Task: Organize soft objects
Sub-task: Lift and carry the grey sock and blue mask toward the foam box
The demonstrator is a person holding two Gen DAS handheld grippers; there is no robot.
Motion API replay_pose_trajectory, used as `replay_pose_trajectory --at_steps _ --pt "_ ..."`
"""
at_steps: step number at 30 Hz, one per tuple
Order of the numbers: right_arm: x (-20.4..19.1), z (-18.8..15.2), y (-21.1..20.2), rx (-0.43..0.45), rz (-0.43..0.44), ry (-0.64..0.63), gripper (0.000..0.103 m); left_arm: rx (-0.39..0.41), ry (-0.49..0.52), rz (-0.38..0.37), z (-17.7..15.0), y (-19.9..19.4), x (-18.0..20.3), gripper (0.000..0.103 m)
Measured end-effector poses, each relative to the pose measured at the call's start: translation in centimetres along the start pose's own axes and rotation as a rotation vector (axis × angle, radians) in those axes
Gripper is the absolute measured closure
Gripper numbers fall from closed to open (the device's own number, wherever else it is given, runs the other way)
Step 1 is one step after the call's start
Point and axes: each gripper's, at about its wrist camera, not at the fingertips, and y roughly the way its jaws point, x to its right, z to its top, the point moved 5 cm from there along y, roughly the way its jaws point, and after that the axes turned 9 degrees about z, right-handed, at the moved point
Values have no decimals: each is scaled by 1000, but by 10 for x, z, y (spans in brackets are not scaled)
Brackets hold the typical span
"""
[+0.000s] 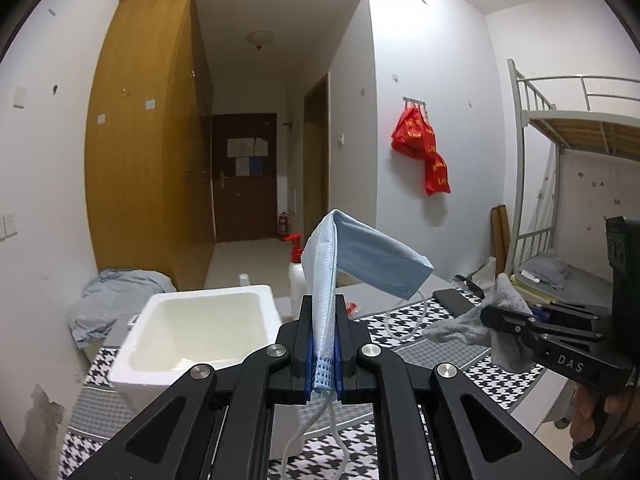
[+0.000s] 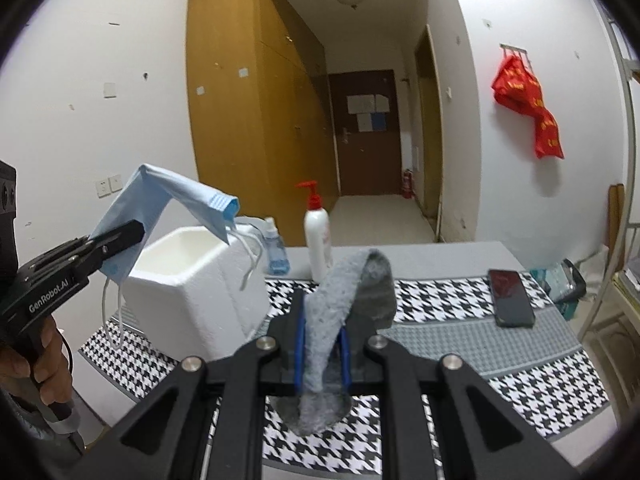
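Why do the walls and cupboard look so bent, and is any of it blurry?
Left wrist view: fisheye lens bows the wardrobe, black corners, the left claw on the face mask sharp. Right wrist view: same curving, flat indoor light, the grey sock in the right claw slightly soft up close.

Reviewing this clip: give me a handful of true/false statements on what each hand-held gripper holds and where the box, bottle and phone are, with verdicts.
1. The left hand-held gripper is shut on a blue mask. True.
2. The right hand-held gripper is open, holding nothing. False: it is shut on a grey sock.
3. The mask already lies inside the foam box. False: it hangs in the air from the left gripper, above and beside the box.
4. A white pump bottle with a red top stands upright behind the checked cloth.  True.
5. The phone lies inside the box. False: it lies flat on the cloth, on the right.
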Motion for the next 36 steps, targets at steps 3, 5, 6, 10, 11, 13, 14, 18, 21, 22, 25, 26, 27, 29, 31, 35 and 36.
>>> replay_pose_trajectory --at_steps 3,5,6,10,11,13,14,18,21,22,25,26,27,29,31,35,36 --pt "-10 5 5 6 19 -17 86 4 -12 23 2 -6 -13 95" --pt "-18 8 9 8 31 -26 86 9 -23 46 2 -10 -22 95" --pt "-20 9 11 9 37 -30 86 8 -28 57 2 -12 -28 95" --pt "-36 13 18 12 64 -51 86 14 -35 102 1 -19 -46 95" --pt "-41 14 21 14 71 -58 86 15 -39 111 0 -22 -51 95" --pt "-48 15 26 14 85 -66 86 13 -46 129 -2 -23 -60 95" --pt "-52 16 29 13 93 -69 86 13 -49 141 -2 -23 -64 95" --pt "-66 20 36 20 119 -88 86 15 -62 177 -4 -26 -81 95" --pt "-77 24 41 22 133 -101 86 17 -81 200 -7 -31 -97 95" --pt "-80 24 43 21 136 -105 86 17 -84 208 -8 -33 -102 95" --pt "-91 27 49 22 152 -120 86 17 -97 231 -10 -36 -115 95" --pt "-95 28 51 22 157 -125 86 17 -104 239 -11 -37 -120 95" --pt "-98 28 53 23 164 -129 86 16 -108 243 -10 -38 -122 95" --pt "-103 30 55 24 173 -133 86 13 -112 254 -12 -40 -128 95" --pt "-107 31 58 23 181 -137 86 9 -119 269 -13 -42 -134 95" --pt "-116 34 64 27 203 -148 86 10 -134 306 -17 -48 -148 95" --pt "-119 34 66 26 209 -150 86 9 -139 313 -18 -49 -152 95"
